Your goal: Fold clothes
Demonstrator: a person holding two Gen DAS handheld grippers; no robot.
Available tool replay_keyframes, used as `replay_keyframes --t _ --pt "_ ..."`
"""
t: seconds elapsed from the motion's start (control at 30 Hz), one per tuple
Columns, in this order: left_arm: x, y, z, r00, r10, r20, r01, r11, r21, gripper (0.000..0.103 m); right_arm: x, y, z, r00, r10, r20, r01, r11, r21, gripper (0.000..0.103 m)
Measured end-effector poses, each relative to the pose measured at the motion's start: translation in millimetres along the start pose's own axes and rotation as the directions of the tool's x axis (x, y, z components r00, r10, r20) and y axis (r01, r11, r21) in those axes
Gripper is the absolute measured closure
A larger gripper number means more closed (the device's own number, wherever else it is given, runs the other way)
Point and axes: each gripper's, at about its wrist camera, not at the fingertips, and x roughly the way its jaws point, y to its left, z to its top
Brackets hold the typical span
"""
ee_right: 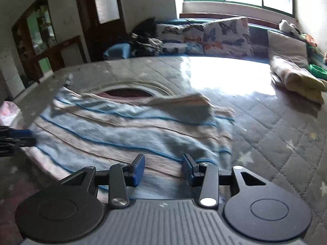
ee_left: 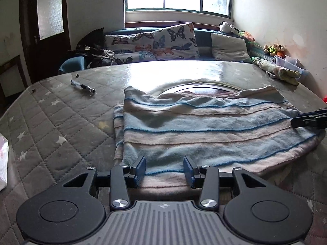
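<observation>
A blue, pink and cream striped sweater (ee_left: 204, 126) lies partly folded on the quilted grey mattress (ee_left: 61, 112), neckline toward the far side. My left gripper (ee_left: 165, 170) is open, jaws apart just over the sweater's near hem. My right gripper (ee_right: 163, 169) is open over the sweater (ee_right: 126, 130) near its right side; that view is blurred. Each gripper shows at the edge of the other's view, the right one in the left wrist view (ee_left: 310, 119), the left one in the right wrist view (ee_right: 16, 138).
A small dark tool (ee_left: 82, 85) lies on the mattress at the left. A folded garment (ee_left: 278, 70) sits at the far right. Butterfly cushions (ee_left: 175, 40) and soft toys line a bench under the window. A white bag (ee_left: 3, 163) is at the left edge.
</observation>
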Motion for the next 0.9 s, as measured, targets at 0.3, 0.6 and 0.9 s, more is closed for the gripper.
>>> replay_keyframes --t 0.3,0.6,0.9 --pt "18 4 36 1.000 -0.003 0.006 0.003 0.999 -0.041 0.058 -4 -10 15 1.000 -0.014 0.008 0.014 1.000 0.020 0.065" --pt "73 16 73 0.999 0.013 -0.037 -0.014 0.999 -0.029 0.058 44 -9 61 1.000 0.011 0.015 -0.012 0.998 0.065 0.065" --pt "84 29 80 0.998 0.060 -0.021 -0.060 0.998 -0.023 0.058 69 -35 76 1.000 -0.015 -0.003 0.015 0.990 0.142 0.066"
